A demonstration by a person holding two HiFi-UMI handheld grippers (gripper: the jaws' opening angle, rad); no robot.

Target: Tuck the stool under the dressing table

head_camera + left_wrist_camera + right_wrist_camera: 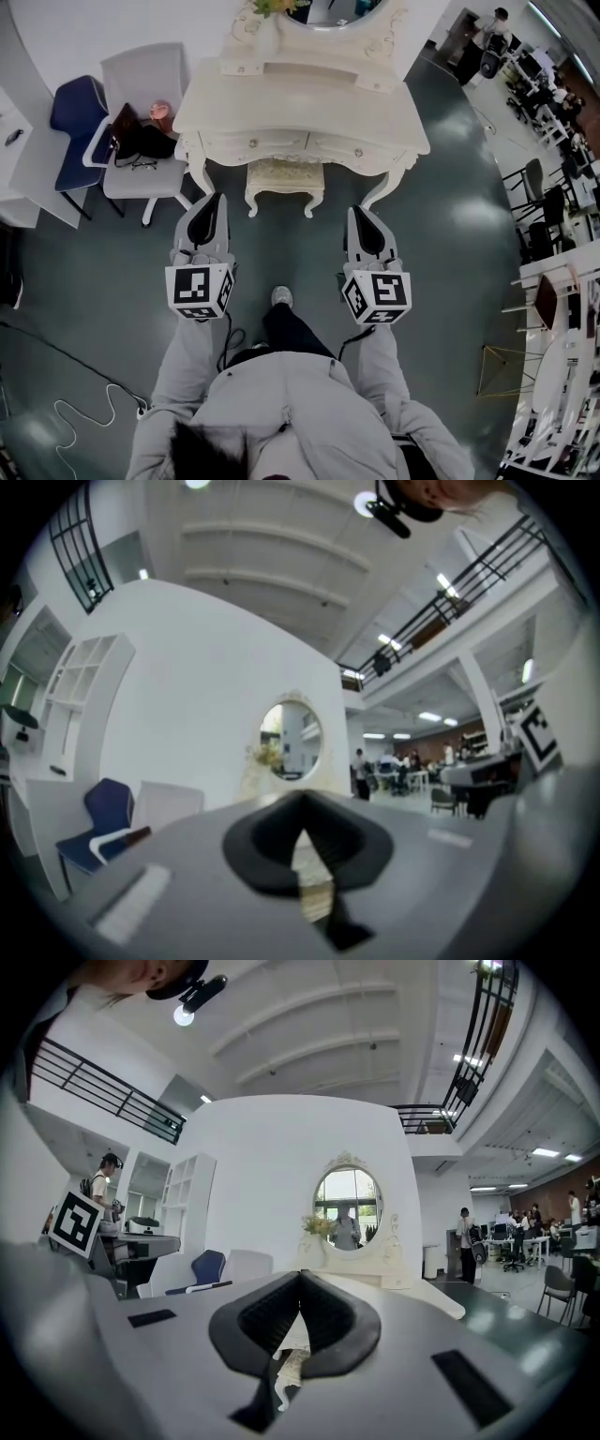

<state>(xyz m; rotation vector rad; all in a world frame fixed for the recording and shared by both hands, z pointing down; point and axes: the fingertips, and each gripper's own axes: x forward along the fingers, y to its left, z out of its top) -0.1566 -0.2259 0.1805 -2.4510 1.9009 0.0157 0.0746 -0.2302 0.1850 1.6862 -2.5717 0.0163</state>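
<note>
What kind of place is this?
Probably a big open workspace with a mock bedroom corner: the dressing table and mirror stand by a white wall, with office desks nearby and a balcony railing overhead.

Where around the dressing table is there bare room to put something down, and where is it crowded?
The dressing table has a bare top at the front. Open floor lies to its right, with another strip between the stool and the shoe. Crowded: the left side, where the grey chair holds a bag beside the blue chair.
</note>
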